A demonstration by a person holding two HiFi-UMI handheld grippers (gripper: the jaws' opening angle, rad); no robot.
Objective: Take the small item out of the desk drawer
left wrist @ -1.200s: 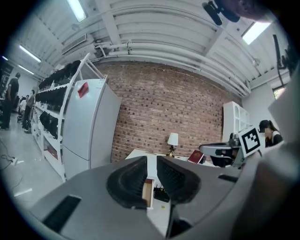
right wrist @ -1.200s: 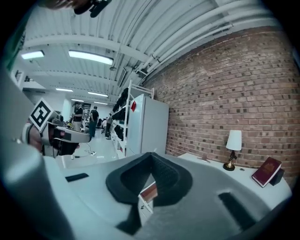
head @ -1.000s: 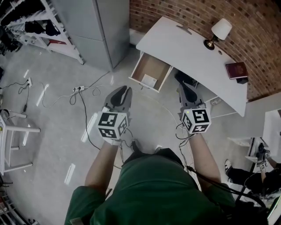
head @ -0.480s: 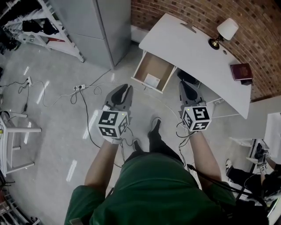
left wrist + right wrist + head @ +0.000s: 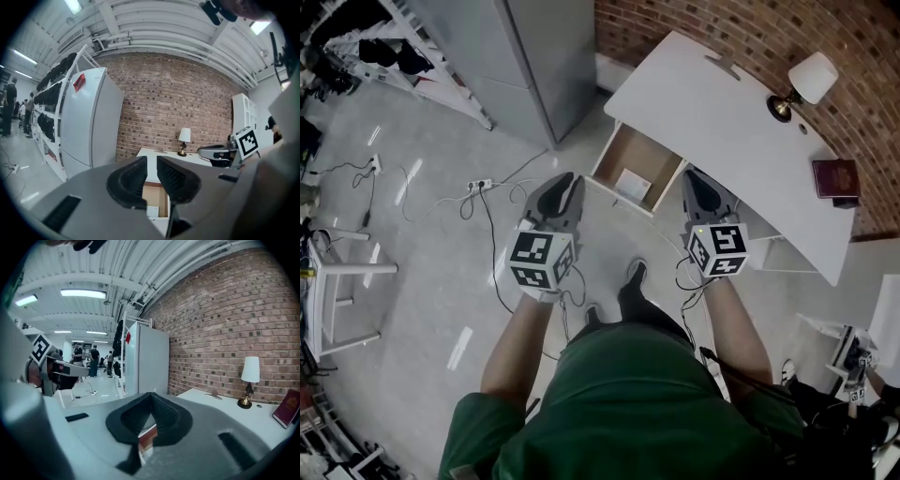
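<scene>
The white desk (image 5: 712, 103) stands against the brick wall with its wooden drawer (image 5: 616, 159) pulled open. A small flat white item (image 5: 633, 185) lies on the drawer's bottom. In the left gripper view the drawer (image 5: 158, 199) and the item (image 5: 152, 212) show below the jaws. My left gripper (image 5: 566, 178) hangs in the air just left of the drawer, its jaws a narrow gap apart and empty; that gap shows in its own view (image 5: 151, 159). My right gripper (image 5: 692, 176) floats at the drawer's right corner. It is shut and empty, pads touching (image 5: 151, 394).
A table lamp (image 5: 811, 80) and a dark red book (image 5: 836, 178) sit on the desk. A tall grey cabinet (image 5: 534, 56) stands left of it. A power strip (image 5: 480, 185) and cables lie on the floor. People stand far off (image 5: 93, 359).
The person has stepped forward, so the desk and open drawer lie closer to both grippers. The grippers keep their pose and their jaws have not moved.
</scene>
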